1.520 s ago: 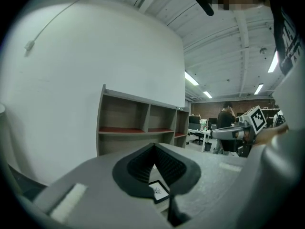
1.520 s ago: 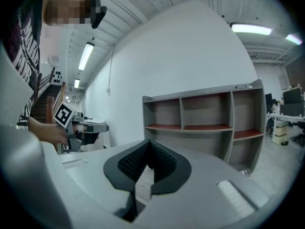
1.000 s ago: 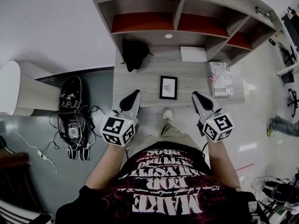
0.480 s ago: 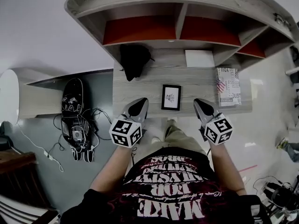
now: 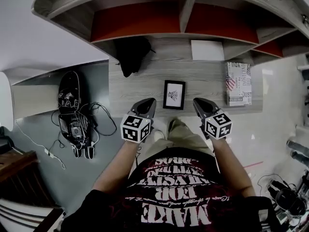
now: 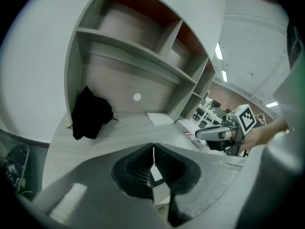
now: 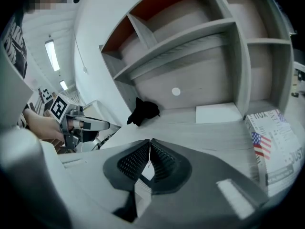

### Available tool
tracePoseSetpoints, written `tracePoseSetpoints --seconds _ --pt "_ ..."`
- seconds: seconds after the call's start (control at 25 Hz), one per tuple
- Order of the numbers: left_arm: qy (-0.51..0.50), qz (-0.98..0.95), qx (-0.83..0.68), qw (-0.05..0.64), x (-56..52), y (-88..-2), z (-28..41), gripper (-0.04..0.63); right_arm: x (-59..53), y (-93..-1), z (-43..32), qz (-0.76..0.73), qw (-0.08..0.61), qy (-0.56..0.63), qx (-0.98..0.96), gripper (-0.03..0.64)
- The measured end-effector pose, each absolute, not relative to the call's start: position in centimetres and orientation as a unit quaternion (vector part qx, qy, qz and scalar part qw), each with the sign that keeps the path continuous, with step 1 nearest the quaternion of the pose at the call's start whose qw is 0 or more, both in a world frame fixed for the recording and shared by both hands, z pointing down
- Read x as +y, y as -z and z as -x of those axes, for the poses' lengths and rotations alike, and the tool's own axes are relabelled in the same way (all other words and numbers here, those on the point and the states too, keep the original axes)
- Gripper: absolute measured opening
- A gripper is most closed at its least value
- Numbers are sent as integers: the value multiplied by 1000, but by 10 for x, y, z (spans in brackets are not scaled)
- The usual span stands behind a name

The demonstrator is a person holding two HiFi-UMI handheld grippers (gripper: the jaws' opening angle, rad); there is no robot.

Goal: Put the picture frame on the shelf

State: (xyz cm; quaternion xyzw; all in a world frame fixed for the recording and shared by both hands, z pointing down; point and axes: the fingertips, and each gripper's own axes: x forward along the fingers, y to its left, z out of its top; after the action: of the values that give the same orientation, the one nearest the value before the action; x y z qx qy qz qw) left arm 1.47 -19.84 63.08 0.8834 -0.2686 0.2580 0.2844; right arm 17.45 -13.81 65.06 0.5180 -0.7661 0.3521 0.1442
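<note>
A small black picture frame [image 5: 174,94] with a white print lies flat near the front edge of the grey wooden desk [image 5: 207,79]. Above the desk rise the shelf compartments [image 5: 135,21] with red back panels. My left gripper [image 5: 148,102] hangs just left of the frame at the desk edge, shut and empty. My right gripper [image 5: 198,102] is just right of the frame, also shut and empty. In the left gripper view the jaws [image 6: 153,149] meet at a line, and the right gripper [image 6: 214,133] shows beyond. In the right gripper view the jaws [image 7: 150,142] are closed too.
A black cloth bundle [image 5: 131,54] sits at the desk's back left, a white sheet [image 5: 207,50] at the back middle, and a printed booklet with a flag [image 5: 238,83] on the right. On the floor to the left lies a black device with cables [image 5: 70,110].
The view has moved in closer to the desk and shelf. Both grippers have drawn nearer to the frame, one on each side. The frame has not moved.
</note>
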Motion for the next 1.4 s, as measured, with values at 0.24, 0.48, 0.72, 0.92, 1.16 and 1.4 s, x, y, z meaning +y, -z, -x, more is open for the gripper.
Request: tracePoseSetpoints --seconds 0.24,0.48,0.72,0.92,1.16,1.4 --pt "-274 -874 -243 320 -197 -677 -31 59 -140 -703 -170 -497 159 -400 -754 58" --pt "-310 -855 -221 353 -181 -720 -43 114 -132 -742 -162 -471 175 -447 -740 113" --pt "-363 -834 -211 359 -166 -758 -47 203 -132 -770 -150 -453 193 -482 -725 143" --pt "-374 -821 -213 374 -160 -776 -52 213 -127 -793 -142 -440 215 -508 -709 170" --pt "-384 -811 -236 373 -162 -788 -49 189 -127 -799 -140 -447 242 -499 -702 159" --pt "-400 -806 -246 360 -161 -791 -51 182 -129 -801 -132 -452 284 -479 -697 212"
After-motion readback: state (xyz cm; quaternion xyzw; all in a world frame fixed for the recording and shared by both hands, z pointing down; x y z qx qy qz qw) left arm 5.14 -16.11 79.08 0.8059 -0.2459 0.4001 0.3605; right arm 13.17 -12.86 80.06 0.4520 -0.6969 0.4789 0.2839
